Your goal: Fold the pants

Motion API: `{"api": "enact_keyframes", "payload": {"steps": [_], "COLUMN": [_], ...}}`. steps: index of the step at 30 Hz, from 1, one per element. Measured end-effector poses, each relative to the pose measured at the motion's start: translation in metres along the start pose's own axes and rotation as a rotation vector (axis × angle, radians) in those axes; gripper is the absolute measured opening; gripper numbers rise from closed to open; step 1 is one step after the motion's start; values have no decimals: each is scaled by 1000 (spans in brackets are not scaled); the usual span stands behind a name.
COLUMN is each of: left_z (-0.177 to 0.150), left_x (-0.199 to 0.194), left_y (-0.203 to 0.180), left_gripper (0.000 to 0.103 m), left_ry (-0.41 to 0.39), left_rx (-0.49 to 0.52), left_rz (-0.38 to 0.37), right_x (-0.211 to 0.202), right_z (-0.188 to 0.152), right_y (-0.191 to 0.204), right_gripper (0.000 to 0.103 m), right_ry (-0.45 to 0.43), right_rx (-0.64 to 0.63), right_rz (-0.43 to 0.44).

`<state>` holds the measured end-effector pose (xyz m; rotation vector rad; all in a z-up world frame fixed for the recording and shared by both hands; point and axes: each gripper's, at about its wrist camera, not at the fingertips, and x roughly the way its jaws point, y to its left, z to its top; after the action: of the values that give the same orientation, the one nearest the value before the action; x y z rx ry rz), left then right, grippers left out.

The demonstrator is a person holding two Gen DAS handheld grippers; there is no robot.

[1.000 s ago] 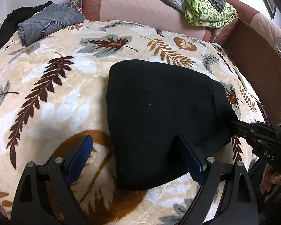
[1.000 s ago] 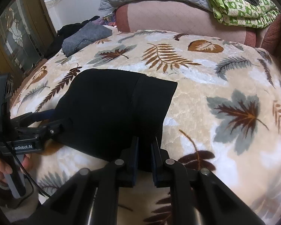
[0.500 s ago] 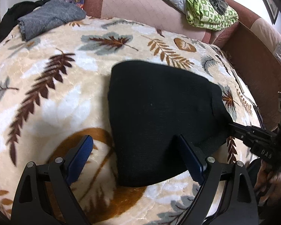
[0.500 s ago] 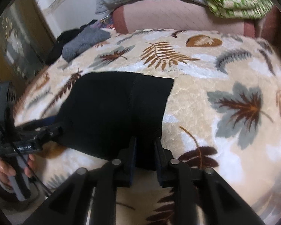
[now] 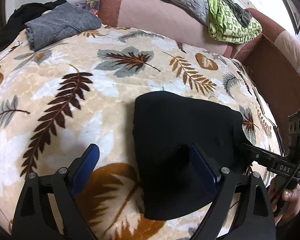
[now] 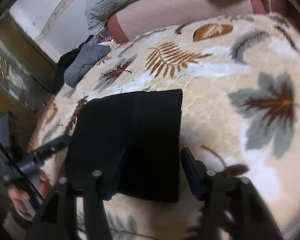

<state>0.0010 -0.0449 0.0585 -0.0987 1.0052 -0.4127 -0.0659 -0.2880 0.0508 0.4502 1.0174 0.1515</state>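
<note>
Folded pants on bedspread, clothes pile far behind

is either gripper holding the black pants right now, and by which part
Nothing is held. The left gripper is open over the folded black pants; the right gripper is opening, its pads off the near edge.

Your left black plastic two-finger gripper had angular skeleton arms with triangular cut-outs, silver round pivot screws, and ribbed blue pads on the fingers. Your right black plastic two-finger gripper looked the same build: silver screws, dark blue pads, blurred. Seen from the left camera, its side carried white letters "DAS", a thin black cable, and a dark grey block with a small green light. Your bare hand wrapped its handle; sleeve not visible.
</note>
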Motion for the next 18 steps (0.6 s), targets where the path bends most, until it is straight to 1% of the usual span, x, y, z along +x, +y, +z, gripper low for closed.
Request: {"api": "enact_keyframes", "payload": {"steps": [7,9,12,18], "left_z": [5,5,5,4], "left_x": [11,13,17,27], "left_y": [3,5,6,5], "left_gripper": [93,96,96,98], "left_ry": [6,9,16,37], "left_rx": [-30,-43,-55,-55], "left_rz": [-41,-49,-61,-81], "right_x": [10,12,16,25], "right_z": [-2,-1,-1,1], "right_y": [-7,-9,-10,-11], "right_gripper": [68,69,71,72], "right_ry": [4,4,4,6], "right_rx": [23,27,30,32], "right_rz": [21,28,39,90]}}
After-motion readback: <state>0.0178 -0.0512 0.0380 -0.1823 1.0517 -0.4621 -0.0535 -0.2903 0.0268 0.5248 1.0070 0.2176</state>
